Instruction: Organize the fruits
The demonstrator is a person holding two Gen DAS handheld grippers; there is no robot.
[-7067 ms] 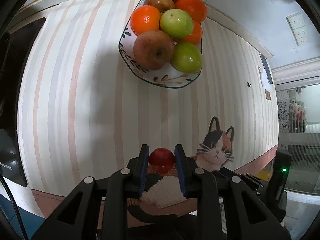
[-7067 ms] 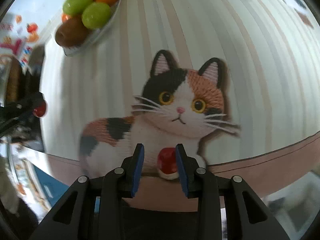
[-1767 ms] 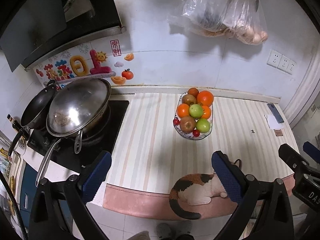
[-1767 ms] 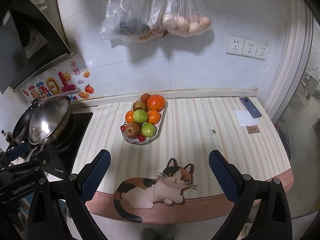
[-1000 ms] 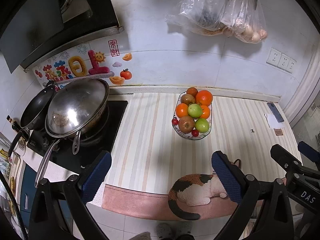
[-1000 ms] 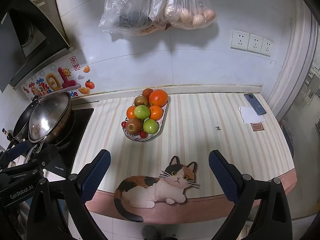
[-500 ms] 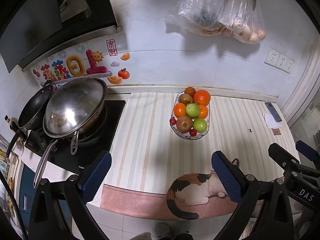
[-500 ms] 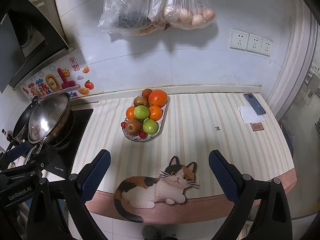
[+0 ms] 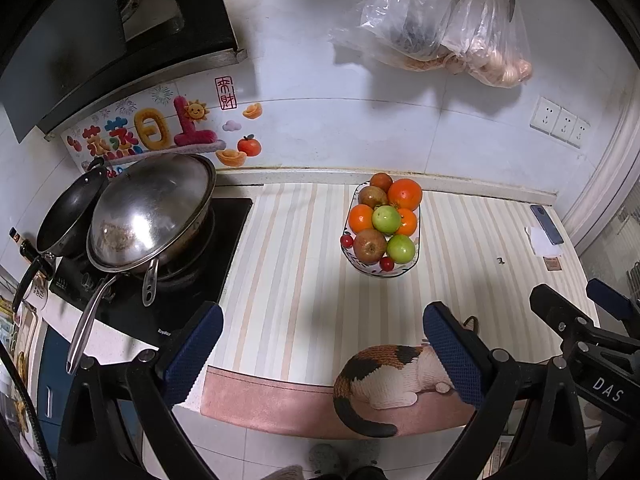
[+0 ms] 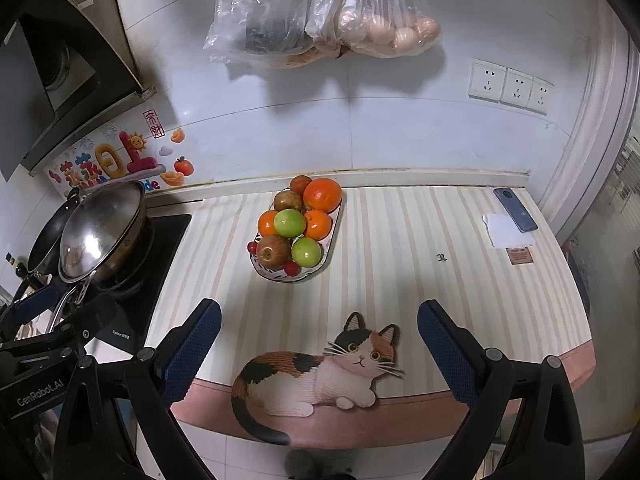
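A striped counter mat (image 10: 400,248) covered the kitchen worktop under a white tiled wall, with a steel wok (image 9: 148,212) on the black hob (image 9: 192,280) at the left, a phone (image 10: 515,204) at the far right and a cat-shaped mat (image 10: 320,376) on the near edge. The patterned fruit bowl (image 10: 320,270) sat mid-counter piled with oranges (image 10: 322,194), green apples (image 10: 289,223), a brownish apple (image 10: 273,251) and two small red fruits (image 10: 291,267) at its near and left rim. Both the left gripper (image 9: 320,344) and the right gripper (image 10: 318,344) hung high and well back from the bowl, jaws spread wide and holding nothing.
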